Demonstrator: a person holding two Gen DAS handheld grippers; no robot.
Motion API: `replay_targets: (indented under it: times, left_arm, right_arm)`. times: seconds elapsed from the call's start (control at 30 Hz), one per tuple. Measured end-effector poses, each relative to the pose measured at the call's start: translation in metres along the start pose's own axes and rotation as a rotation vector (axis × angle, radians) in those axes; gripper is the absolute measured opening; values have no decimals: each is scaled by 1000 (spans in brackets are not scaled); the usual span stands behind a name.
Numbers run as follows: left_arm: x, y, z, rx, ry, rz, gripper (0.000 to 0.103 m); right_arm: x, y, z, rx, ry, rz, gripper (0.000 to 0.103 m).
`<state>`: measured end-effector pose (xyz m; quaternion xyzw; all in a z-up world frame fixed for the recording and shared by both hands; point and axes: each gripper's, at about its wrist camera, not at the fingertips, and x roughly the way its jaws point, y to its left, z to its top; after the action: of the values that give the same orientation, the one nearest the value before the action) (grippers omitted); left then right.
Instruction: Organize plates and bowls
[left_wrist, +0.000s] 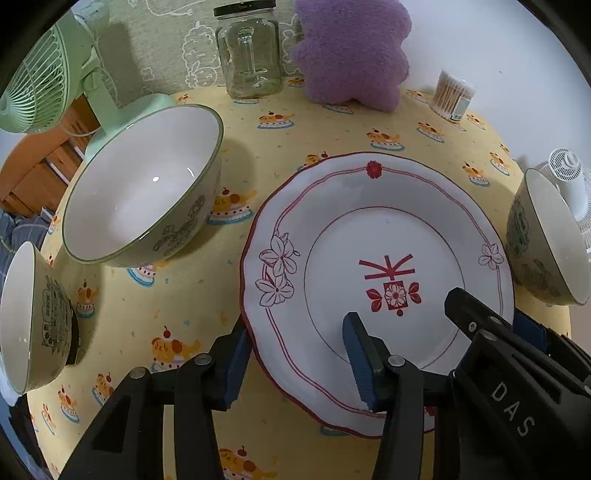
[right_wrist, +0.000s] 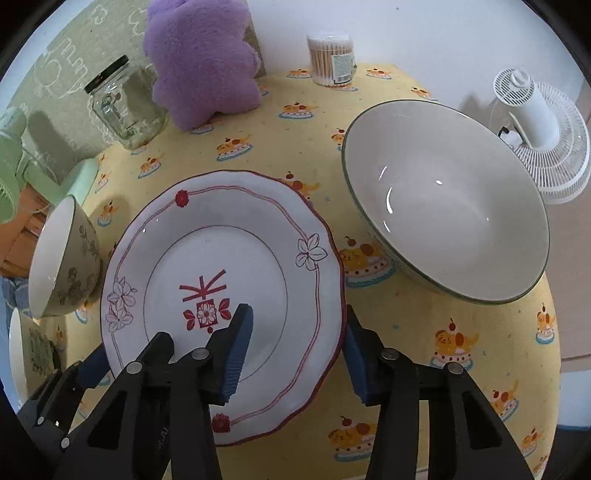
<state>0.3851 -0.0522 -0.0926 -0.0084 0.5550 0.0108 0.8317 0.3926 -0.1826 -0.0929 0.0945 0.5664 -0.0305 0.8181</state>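
Note:
A white plate with red trim (left_wrist: 376, 280) (right_wrist: 221, 280) lies on the yellow tablecloth. My left gripper (left_wrist: 295, 354) is open and straddles the plate's left rim, one finger over the plate, one outside. My right gripper (right_wrist: 295, 350) is open and straddles the plate's right rim the same way; it also shows in the left wrist view (left_wrist: 495, 325). A large green-rimmed bowl (left_wrist: 144, 184) (right_wrist: 447, 199) stands on each side of the plate. A smaller patterned bowl (left_wrist: 33, 317) sits at the far left, and another (left_wrist: 543, 236) at the right.
At the table's back stand a glass jar (left_wrist: 249, 55) (right_wrist: 125, 107), a purple plush (left_wrist: 351, 51) (right_wrist: 201, 59) and a cotton swab tub (left_wrist: 452, 94) (right_wrist: 332, 59). A green fan (left_wrist: 48, 74) is at the left edge, a white fan (right_wrist: 543, 136) at the right.

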Motion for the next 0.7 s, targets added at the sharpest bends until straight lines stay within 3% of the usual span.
replay_targets:
  times: [0.27, 0.7]
  left_arm:
    - [-11, 23, -17, -1, 17, 10, 50]
    - [-41, 91, -85, -21, 86, 31, 50]
  right_arm:
    - [-11, 18, -17, -52, 22, 10, 51]
    - [-30, 76, -89, -161, 97, 20, 50]
